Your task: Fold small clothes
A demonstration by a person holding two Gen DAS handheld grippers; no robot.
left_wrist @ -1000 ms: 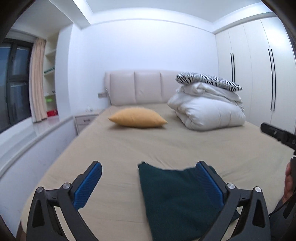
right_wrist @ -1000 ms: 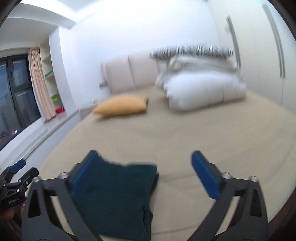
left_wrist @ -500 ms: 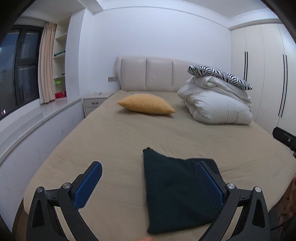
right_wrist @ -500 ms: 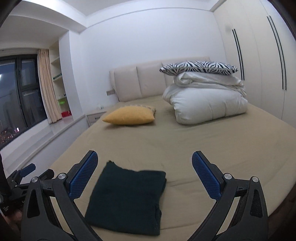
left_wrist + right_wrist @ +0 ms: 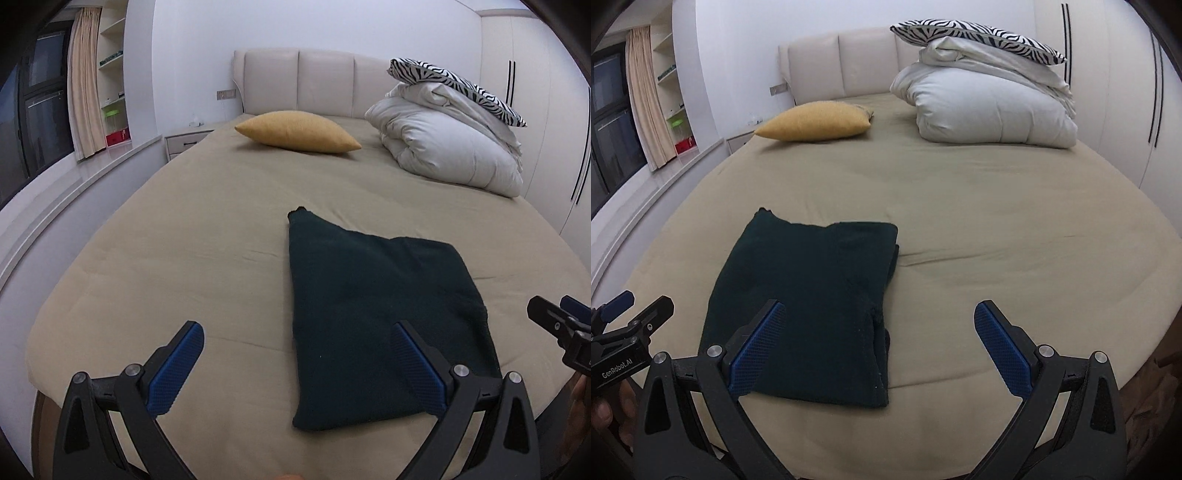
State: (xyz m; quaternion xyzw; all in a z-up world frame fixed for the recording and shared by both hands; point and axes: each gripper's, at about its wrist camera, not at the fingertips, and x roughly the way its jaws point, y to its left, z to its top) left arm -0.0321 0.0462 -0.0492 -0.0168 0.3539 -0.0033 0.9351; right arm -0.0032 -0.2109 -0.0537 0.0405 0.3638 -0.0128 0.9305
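Observation:
A dark green garment (image 5: 373,317) lies folded into a flat rectangle near the foot of the beige bed (image 5: 207,236). It also shows in the right wrist view (image 5: 812,306). My left gripper (image 5: 295,363) is open and empty, held above the bed's near edge with its right finger over the garment's near left part. My right gripper (image 5: 875,341) is open and empty, held above the garment's near right corner. Each gripper shows at the edge of the other's view: the right one (image 5: 561,328) and the left one (image 5: 624,332).
A yellow pillow (image 5: 299,132) lies near the headboard (image 5: 314,85). A folded white duvet (image 5: 450,147) with a zebra pillow (image 5: 454,86) on top sits at the back right. A window ledge (image 5: 74,177) runs along the left, wardrobes (image 5: 546,110) on the right.
Both grippers have risen and pulled back from the garment toward the foot of the bed, tilting down. The garment lies still and folded.

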